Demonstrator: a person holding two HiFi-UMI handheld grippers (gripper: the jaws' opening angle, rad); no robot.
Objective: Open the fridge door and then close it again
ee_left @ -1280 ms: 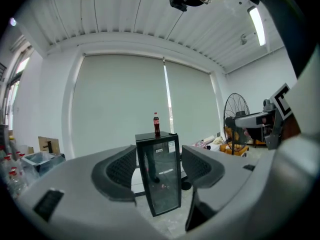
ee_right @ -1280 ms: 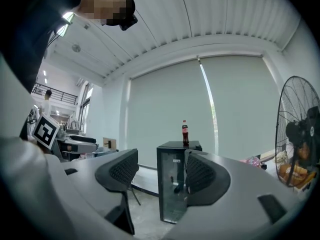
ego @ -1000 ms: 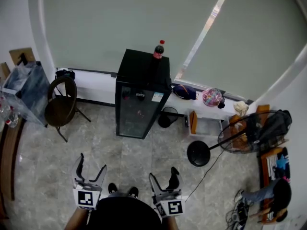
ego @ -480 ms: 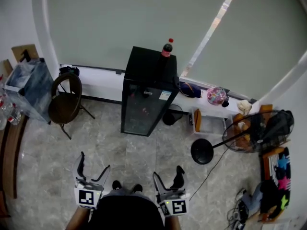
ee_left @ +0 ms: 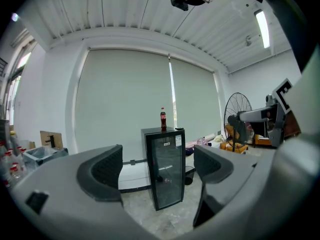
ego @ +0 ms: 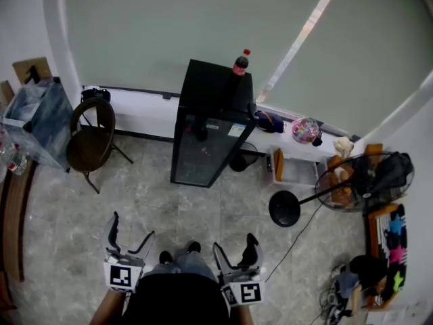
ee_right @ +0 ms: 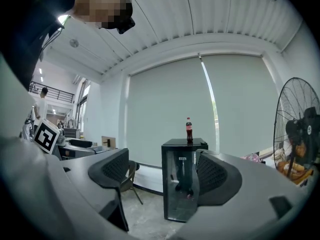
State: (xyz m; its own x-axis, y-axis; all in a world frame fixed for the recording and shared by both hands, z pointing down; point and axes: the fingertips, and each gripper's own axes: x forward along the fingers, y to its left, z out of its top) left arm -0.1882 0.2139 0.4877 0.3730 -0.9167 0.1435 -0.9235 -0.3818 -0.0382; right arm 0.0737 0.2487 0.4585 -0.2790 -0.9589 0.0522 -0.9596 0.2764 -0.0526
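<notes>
Stepping over the grey floor (ego: 155,202), the person (ego: 176,302) has moved a little, and one shoe (ego: 193,248) is now out in front. The black fridge (ego: 211,131) stands below the big window blind (ego: 169,32). It sits a bit more to the right in the head view than before. Its glass door (ego: 201,151) looks shut. It is well apart from both hands, so I think more walking is needed before the door can be pulled. The left hand-held gripper (ego: 131,227) and the right hand-held gripper (ego: 233,244) have just been opening. Both now stand wide apart with nothing between them. A small bottle (ego: 240,63) stands on top of the fridge.
</notes>
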